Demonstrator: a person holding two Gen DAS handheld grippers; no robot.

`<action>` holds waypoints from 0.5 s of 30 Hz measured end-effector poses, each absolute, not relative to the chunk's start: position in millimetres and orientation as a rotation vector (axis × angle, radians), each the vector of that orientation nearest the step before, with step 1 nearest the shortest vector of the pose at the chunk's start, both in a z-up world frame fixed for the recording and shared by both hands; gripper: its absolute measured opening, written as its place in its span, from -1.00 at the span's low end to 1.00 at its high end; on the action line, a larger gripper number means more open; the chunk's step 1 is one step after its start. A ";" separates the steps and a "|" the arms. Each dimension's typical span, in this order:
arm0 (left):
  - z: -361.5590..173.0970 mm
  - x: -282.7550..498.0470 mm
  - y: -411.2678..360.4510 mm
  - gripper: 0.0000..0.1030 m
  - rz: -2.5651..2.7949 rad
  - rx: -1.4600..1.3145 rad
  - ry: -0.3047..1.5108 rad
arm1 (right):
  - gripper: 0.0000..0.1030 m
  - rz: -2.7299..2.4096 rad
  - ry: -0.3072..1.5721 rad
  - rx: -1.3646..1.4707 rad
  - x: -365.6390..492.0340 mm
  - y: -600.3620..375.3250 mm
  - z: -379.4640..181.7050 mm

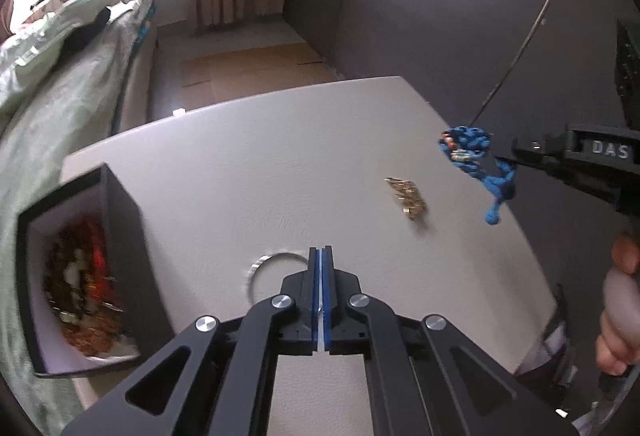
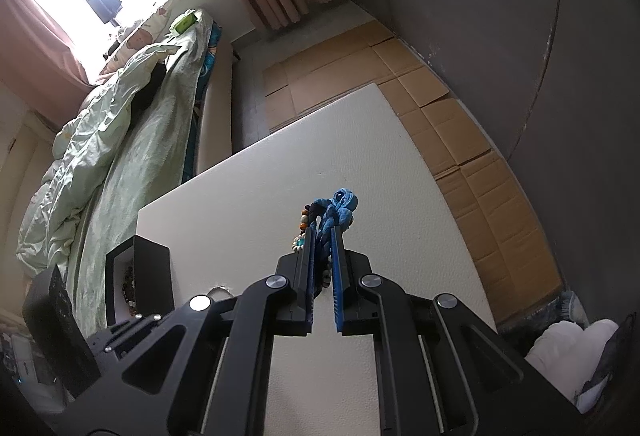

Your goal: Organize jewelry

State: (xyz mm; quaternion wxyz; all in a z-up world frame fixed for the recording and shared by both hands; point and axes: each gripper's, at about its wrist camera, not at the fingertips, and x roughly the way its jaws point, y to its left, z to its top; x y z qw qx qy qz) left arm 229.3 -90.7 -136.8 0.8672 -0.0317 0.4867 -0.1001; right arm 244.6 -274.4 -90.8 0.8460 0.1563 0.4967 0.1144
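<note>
My right gripper [image 2: 323,232] is shut on a blue cord bracelet with beads [image 2: 334,213] and holds it in the air over the white table [image 2: 248,203]. The bracelet also shows in the left wrist view [image 1: 474,155], hanging from the right gripper [image 1: 516,151] above the table's right edge. A gold chain piece [image 1: 406,197] lies on the table. A silver bangle [image 1: 262,264] lies just left of my left gripper [image 1: 321,250], which is shut and empty. A black jewelry box [image 1: 80,268] with beads inside stands at the table's left edge; it also shows in the right wrist view [image 2: 140,276].
A bed with green bedding [image 2: 104,155] runs along the table's left side. Flattened cardboard [image 2: 460,139] covers the floor beyond and right of the table. A dark wall [image 1: 440,15] stands at the right.
</note>
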 end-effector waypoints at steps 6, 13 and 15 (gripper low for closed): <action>-137.2 221.2 -99.1 0.35 -0.201 -0.004 1.011 | -0.83 0.247 1.050 0.332 244.2 -272.9 -90.6; -154.6 222.5 -102.6 0.20 -0.155 0.021 1.055 | -0.83 0.253 1.055 0.320 243.6 -269.5 -90.0; -158.6 222.0 -104.4 0.20 -0.140 0.033 1.058 | -0.83 0.256 1.055 0.316 241.7 -269.0 -89.4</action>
